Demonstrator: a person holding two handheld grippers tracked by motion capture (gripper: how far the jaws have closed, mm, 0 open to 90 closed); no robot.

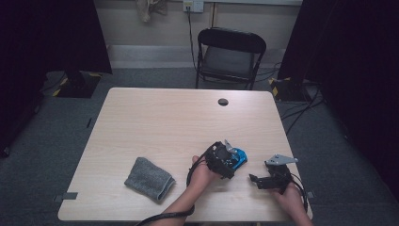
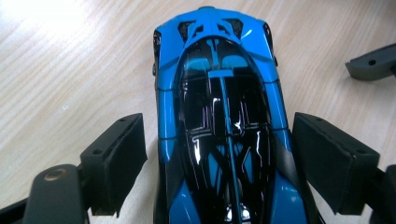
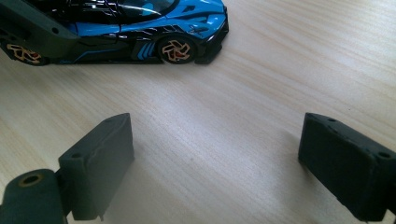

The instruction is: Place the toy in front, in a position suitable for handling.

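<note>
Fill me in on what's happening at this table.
A person holds a hand-held gripper in each hand at a wooden table. The left hand-held gripper is set around a blue and black toy car, its jaws open on either side of the body with a gap on each side, so it is not clamped. The right hand-held gripper sits open beside the car, nothing between its jaws. A folded grey cloth lies untouched to the left.
</note>
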